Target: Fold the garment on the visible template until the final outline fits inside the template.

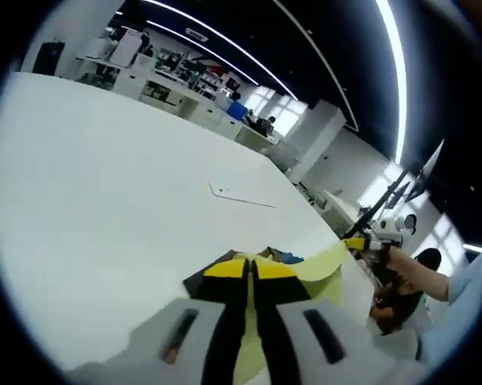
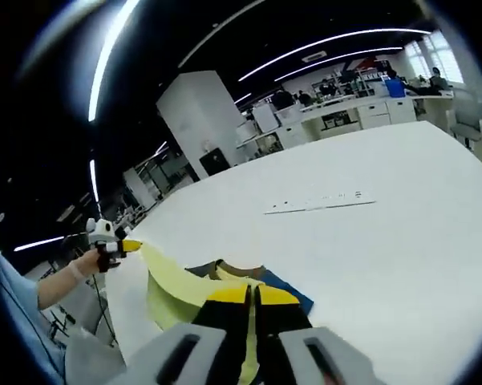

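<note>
Garment (image 2: pixel 172 290), pale yellow with a dark blue part showing beneath, hangs lifted off the white table (image 2: pixel 369 257), stretched between both tongs. Looks light, thin and limp: sags in a loose curve across the span, likely to slide or drape unevenly, so best held at corners or along a hem, kept taut. Left tongs (image 1: pixel 251 269) closed tight, yellow-tipped jaws touching, a strip of yellow fabric pinched between. Right tongs (image 2: pixel 252 295) likewise closed on the yellow fabric.

Left gripper view: right tongs (image 1: pixel 357 243) off to the side, gripped by a hand (image 1: pixel 397 277), with the cloth (image 1: pixel 317 269) running toward them; a thin flat outline (image 1: pixel 241 196) lying farther out on the table, probably the template, well apart from the cloth. Right gripper view: left tongs (image 2: pixel 120 246) in a hand (image 2: pixel 84 263), the yellow cloth arcing down from them, plus a light strip (image 2: pixel 321 203) on the table with small marks, too small to read.
</note>
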`<action>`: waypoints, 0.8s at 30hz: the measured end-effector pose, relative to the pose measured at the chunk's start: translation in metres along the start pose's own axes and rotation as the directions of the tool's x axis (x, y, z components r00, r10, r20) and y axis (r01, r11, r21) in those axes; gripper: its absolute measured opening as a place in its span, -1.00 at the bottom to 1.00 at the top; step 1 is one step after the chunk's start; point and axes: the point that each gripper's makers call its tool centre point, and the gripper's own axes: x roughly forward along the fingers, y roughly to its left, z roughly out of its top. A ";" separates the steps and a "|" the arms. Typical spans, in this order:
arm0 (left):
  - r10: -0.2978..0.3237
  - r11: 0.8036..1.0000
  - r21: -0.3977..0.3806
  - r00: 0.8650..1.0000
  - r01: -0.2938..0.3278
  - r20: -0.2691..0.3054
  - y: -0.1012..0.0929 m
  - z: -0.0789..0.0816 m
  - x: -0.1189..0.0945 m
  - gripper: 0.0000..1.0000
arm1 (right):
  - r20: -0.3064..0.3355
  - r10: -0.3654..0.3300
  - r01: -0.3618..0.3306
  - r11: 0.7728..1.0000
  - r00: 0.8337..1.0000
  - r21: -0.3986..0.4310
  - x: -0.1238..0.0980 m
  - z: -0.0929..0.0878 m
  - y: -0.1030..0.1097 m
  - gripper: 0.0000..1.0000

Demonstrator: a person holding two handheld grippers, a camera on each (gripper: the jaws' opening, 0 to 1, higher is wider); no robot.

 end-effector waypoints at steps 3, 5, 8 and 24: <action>0.022 1.000 -0.020 1.000 -0.022 -0.002 0.011 -0.002 0.008 -1.00 | -0.012 -0.015 0.015 1.000 1.000 0.011 0.010 -0.004 -0.010 -1.00; 0.031 0.999 -0.044 1.000 -0.031 -0.001 0.018 -0.003 0.013 -1.00 | -0.020 -0.028 0.028 0.999 0.999 0.020 0.016 -0.006 -0.017 -1.00; 0.047 0.996 -0.069 0.999 -0.048 -0.006 0.026 -0.007 0.019 -1.00 | -0.034 -0.039 0.040 0.999 0.999 0.024 0.024 -0.011 -0.025 -1.00; 0.139 0.973 -0.180 0.990 -0.142 -0.030 0.070 -0.043 0.040 -1.00 | -0.082 -0.087 0.096 0.989 0.993 0.115 0.060 -0.039 -0.065 -1.00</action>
